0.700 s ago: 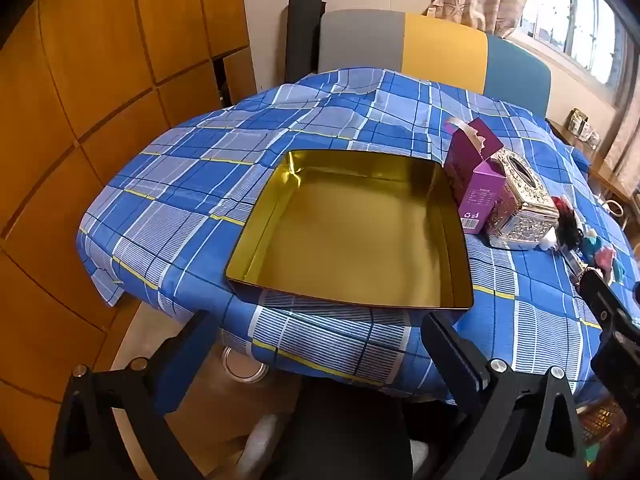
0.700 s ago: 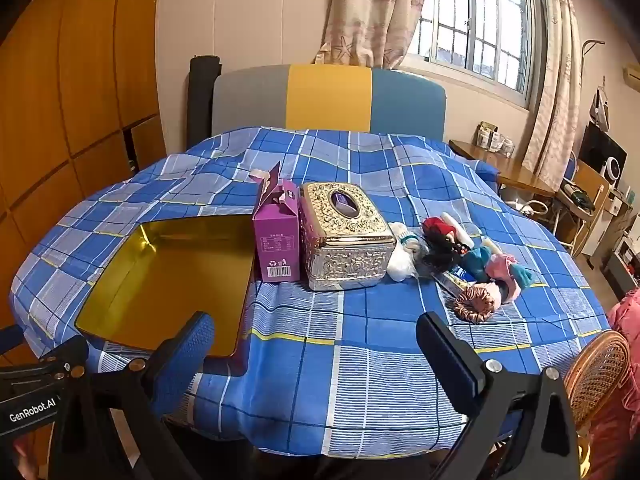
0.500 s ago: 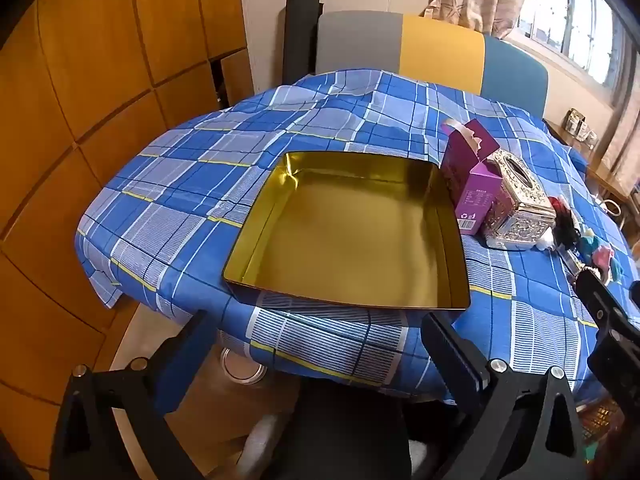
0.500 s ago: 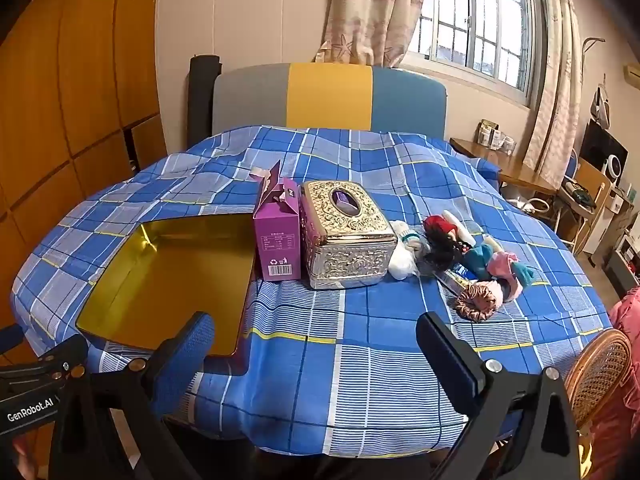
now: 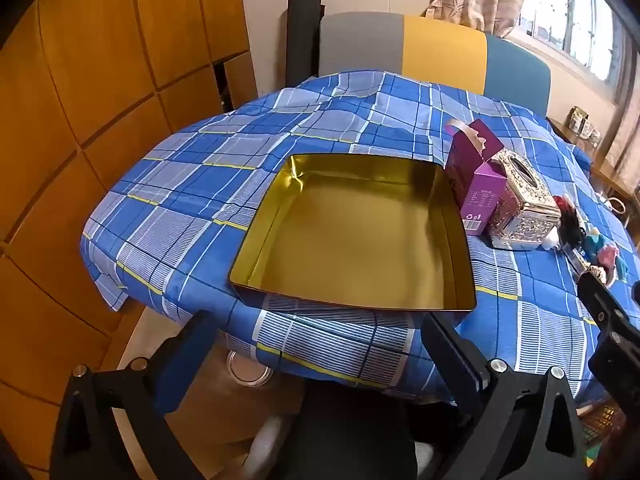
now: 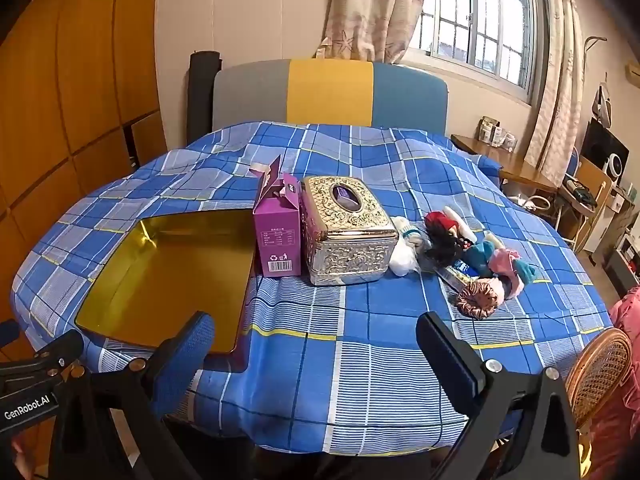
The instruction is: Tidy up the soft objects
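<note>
Soft objects (image 6: 476, 264), a loose heap of scrunchies and small plush pieces, lie toward the right edge of the counter (image 6: 360, 360), none of them yet moved, so the task looks to be at its opening: the approach before a first pick. Nearest the viewer, both tools hang off the near edge, short of anything on the cloth. The left tool (image 5: 320, 352) is spread wide with nothing between its fingers and faces the gold tray (image 5: 352, 240); the right tool (image 6: 316, 344) is likewise released and bare, aimed at open blue plaid cloth. Just past the near edge, on the left half, the tray sits bare inside and seems the likely home for the heap. Beyond its right rim stand a purple carton (image 6: 278, 236) and, just beside it, an ornate silver tissue box (image 6: 346, 232), with the heap beginning on the box's far right side. The next move, as I judge it, calls for the right tool to reach forward and rightward to the brown satin scrunchie (image 6: 480, 296), the nearest piece, and close on it gently enough not to drag its neighbours.
</note>
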### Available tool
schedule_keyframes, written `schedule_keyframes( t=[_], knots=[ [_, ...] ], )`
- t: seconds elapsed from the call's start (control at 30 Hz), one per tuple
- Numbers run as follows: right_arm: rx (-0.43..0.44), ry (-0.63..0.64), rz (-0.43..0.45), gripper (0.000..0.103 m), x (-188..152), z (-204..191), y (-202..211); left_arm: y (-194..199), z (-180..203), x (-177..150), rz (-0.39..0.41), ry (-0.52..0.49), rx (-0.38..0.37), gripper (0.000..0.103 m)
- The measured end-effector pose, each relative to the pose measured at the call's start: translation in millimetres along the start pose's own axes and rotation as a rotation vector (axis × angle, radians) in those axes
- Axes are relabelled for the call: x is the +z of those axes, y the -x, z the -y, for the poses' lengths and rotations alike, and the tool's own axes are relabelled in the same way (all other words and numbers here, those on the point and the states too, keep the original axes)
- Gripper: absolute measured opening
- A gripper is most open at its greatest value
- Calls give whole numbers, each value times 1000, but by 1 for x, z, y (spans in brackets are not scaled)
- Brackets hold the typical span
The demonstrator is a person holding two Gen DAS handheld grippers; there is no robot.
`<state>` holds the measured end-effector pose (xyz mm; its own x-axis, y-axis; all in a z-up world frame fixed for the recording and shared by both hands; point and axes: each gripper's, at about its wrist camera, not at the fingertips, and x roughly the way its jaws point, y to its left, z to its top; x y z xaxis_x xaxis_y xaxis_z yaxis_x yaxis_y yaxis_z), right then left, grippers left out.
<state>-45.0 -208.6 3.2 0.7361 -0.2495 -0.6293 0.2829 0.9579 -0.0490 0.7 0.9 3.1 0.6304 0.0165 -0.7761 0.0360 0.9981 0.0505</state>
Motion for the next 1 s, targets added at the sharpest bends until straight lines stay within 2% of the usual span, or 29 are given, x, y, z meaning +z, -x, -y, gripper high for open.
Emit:
schedule_keyframes(
  t=[1.0],
  knots=[
    [-7, 11, -14, 103, 2, -2, 0, -4, 3, -2, -8, -15, 15, 103]
  ],
)
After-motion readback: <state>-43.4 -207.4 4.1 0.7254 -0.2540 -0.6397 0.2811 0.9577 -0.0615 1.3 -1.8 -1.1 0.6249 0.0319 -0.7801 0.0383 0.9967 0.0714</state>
